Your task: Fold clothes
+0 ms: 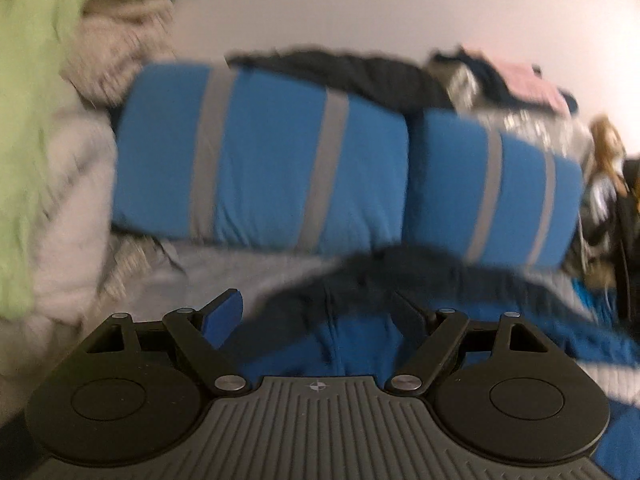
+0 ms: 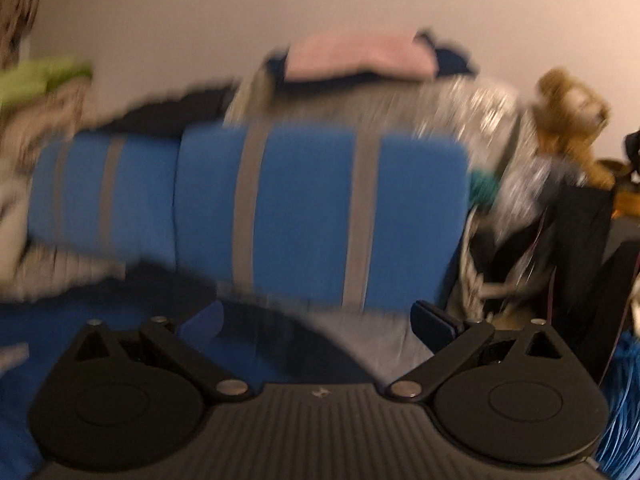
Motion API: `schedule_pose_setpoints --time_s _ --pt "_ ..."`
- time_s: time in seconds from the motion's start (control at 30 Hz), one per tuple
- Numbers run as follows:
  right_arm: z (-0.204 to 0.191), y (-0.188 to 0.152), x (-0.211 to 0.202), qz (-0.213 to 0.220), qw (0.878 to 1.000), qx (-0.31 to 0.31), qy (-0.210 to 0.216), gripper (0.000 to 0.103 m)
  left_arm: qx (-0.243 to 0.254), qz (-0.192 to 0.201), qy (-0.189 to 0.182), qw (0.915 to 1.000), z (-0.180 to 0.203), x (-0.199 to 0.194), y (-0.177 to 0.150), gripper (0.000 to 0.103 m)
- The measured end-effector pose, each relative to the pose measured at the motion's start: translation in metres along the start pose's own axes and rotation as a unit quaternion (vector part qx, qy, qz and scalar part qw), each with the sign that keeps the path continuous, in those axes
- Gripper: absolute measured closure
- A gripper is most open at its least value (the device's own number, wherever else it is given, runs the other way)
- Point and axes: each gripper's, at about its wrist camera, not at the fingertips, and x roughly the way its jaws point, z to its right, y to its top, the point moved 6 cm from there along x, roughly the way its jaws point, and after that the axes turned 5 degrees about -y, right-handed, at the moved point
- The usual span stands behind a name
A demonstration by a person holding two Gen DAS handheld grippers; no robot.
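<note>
Both your cameras look at a plain pale wall [image 1: 360, 4] that fills the top of each frame. Below it sit two blue cushions with gray stripes [image 1: 260, 156], side by side across the middle (the pictures are blurry, so small things are hard to make out). Heaps of clothes lie behind and around the cushions. In the left view, a green cloth [image 1: 36, 80] hangs at the upper left over a fuzzy cream blanket [image 1: 72, 184]. A dark garment [image 1: 352, 70] lies along the top of the cushions. In the right view, a pink folded cloth [image 2: 356, 56] sits on top of a pile in the upper middle, and a brown teddy bear [image 2: 572, 116] sits at the upper right.

Your left gripper [image 1: 316, 320] is spread wide. A blue and dark piece of clothing [image 1: 352, 332] lies between its fingers at the bottom middle, but you cannot tell from this view if the fingers touch it.

Your right gripper [image 2: 320, 320] is spread wide too. The same blue and dark clothing [image 2: 132, 320] shows at the lower left of that view, running under the left finger. A gray cloth [image 2: 372, 340] lies between the fingers, and it does not look pinched.

The clothing sits just below the cushions, close in front of both tools.
</note>
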Motion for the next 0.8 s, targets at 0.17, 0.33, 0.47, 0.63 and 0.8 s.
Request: schedule_pose_setpoints --time_s 0.17,0.33,0.47,0.63,0.8 --pt "-0.023 -0.06 0.03 -0.061 0.997 -0.048 0.025 0.002 -0.004 -0.058 -0.009 0.9983 -0.017 0.028 -0.04 0.023" --pt "-0.044 -0.103 0.048 -0.101 0.99 -0.07 0.075 0.01 -0.031 -0.112 -0.019 0.9931 -0.032 0.056 -0.074 0.032" --pt "-0.057 -0.126 0.062 -0.124 0.984 -0.083 0.099 0.013 -0.046 -0.146 -0.038 0.9875 -0.035 0.079 -0.099 0.037" --pt "-0.067 -0.141 0.075 -0.138 0.98 -0.088 0.112 0.013 -0.051 -0.191 -0.062 0.9784 -0.034 0.109 -0.124 0.046" --pt "-0.073 -0.15 0.082 -0.141 0.978 -0.097 0.115 0.013 -0.054 -0.204 -0.06 0.9756 -0.038 0.13 -0.14 0.06"
